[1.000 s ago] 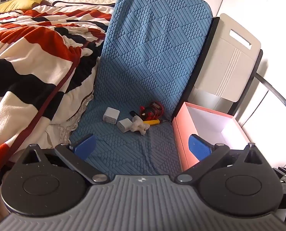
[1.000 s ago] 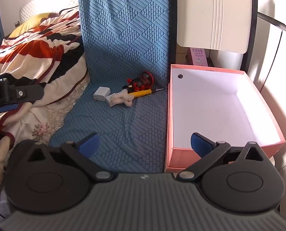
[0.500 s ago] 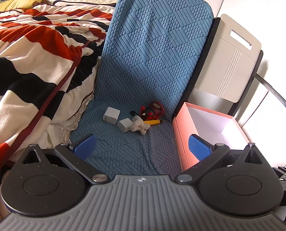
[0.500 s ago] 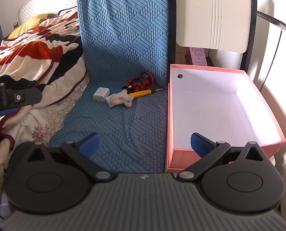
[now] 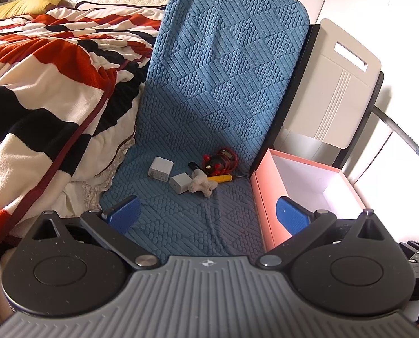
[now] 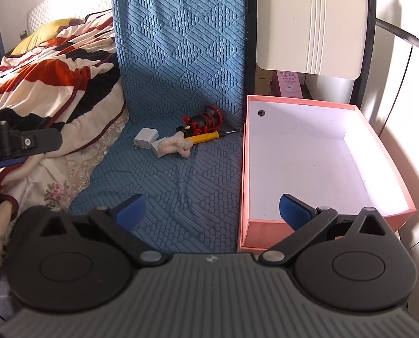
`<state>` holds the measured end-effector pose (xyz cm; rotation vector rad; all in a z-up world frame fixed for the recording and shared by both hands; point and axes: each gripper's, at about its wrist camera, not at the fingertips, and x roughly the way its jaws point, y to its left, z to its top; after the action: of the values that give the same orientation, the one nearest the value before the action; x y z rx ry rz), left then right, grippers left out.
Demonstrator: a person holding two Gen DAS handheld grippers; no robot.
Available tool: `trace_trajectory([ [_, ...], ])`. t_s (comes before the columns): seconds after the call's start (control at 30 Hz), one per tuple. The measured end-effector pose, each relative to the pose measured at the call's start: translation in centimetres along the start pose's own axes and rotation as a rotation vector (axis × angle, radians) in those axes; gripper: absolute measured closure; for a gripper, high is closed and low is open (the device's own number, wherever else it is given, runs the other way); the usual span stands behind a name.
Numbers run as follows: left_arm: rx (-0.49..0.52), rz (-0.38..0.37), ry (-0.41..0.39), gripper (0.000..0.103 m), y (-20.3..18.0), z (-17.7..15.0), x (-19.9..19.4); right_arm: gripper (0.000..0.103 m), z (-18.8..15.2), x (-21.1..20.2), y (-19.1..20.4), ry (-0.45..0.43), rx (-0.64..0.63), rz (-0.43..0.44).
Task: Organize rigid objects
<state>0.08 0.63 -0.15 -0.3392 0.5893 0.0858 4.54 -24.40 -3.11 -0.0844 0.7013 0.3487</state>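
Right wrist view: both the right gripper (image 6: 210,211) and the left gripper (image 5: 208,214) hang spread and empty, and mid-frame the screwdriver (image 6: 205,138) touches a fluffy toy (image 6: 174,147) that a grab could snag instead of landing it in the pink box (image 6: 308,155).

mat (image 5: 209,118): blue cloth, quilted, raised ribs and dots, matt
box (image 6: 384,146): pink card outside, smooth white inside, matt
chargers (image 5: 160,168): smooth white plastic, left of the box
screwdriver (image 6: 202,138): glossy yellow plastic handle, metal tip
blanket (image 5: 40,84): fleecy striped cloth
pads (image 5: 123,214): blue, finely textured
board (image 6: 310,19): smooth cream plastic, behind the box
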Motion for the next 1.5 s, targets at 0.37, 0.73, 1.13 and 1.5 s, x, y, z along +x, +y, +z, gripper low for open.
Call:
trace_trajectory([
  [0.37, 0.006, -0.003, 0.002, 0.000, -0.2, -0.1, 0.1, 0.000, 0.9, -0.1, -0.3, 0.012, -0.031, 0.014],
  [0.73, 0.004, 0.000, -0.007, 0.000, -0.5, -0.1, 0.1, 0.000, 0.4, -0.1, -0.4, 0.009, -0.030, 0.017],
  [1.13, 0.017, 0.007, -0.035, 0.000, -0.8, -0.3, -0.3, 0.000, 0.3, -0.5, -0.1, -0.004, -0.049, 0.028],
  [1.5, 0.016, 0.015, -0.045, 0.000, -0.4, -0.4, -0.3, 0.000, -0.2, -0.9, 0.4, 0.000, -0.066, 0.025],
])
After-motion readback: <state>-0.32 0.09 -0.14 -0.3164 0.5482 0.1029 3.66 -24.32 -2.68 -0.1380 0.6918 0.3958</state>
